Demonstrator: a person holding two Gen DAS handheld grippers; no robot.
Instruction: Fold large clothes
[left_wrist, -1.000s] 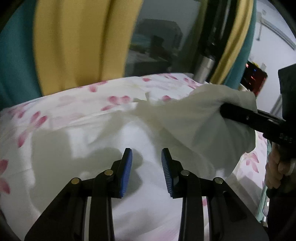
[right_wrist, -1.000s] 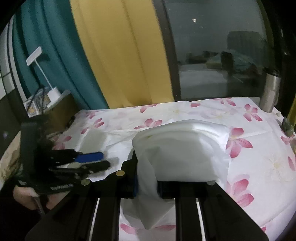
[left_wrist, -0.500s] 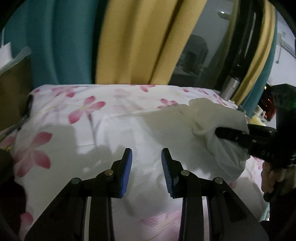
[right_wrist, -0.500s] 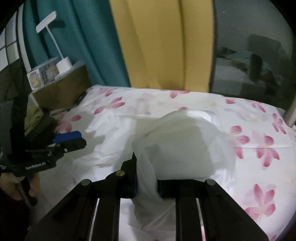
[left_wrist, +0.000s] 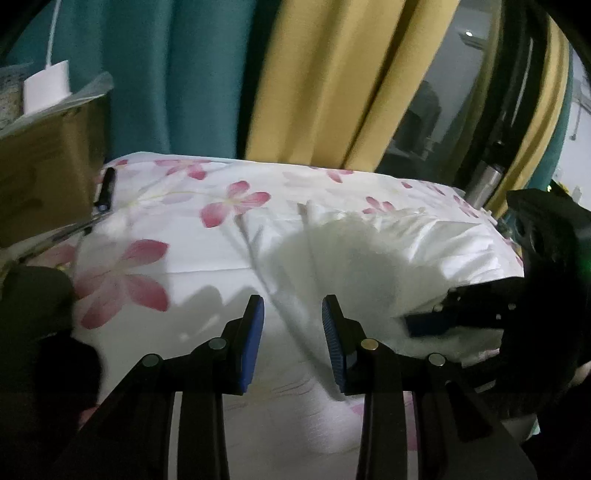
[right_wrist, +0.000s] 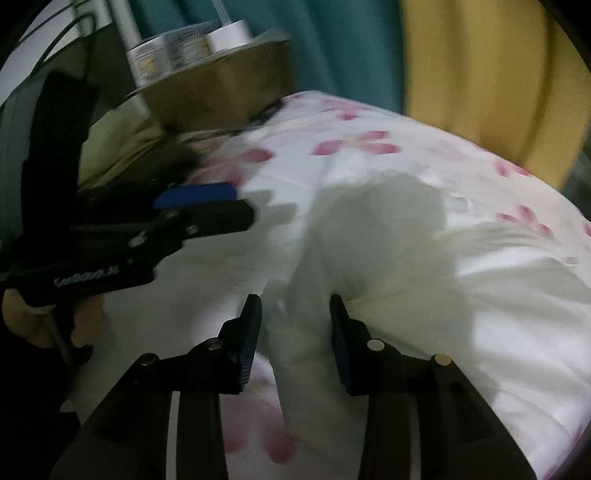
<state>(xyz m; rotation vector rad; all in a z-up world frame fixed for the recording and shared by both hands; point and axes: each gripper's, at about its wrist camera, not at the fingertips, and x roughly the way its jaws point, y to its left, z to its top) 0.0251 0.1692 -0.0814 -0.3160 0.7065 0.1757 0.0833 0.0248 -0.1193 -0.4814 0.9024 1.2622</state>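
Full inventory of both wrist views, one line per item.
white garment: 1, white, bunched on the bed, a fold between the right gripper's pads
bedsheet: 1, white with pink flowers, covers the bed
curtains: teal and yellow, behind the bed
brown box: 1, at the bed's left edge
lamp base: 1, white, on the box
metal flask: 1, silver, far right
left gripper: open, empty
right gripper: jaws opening
hand: holds the left gripper's handle

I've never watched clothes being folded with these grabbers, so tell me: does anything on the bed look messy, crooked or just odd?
Only the white garment: it lies bunched in a rumpled heap on the flowered sheet, not flat. A fold of it sits between the right gripper jaws as they open. The left gripper is open over the cloth. Nothing looks spilled or damaged.
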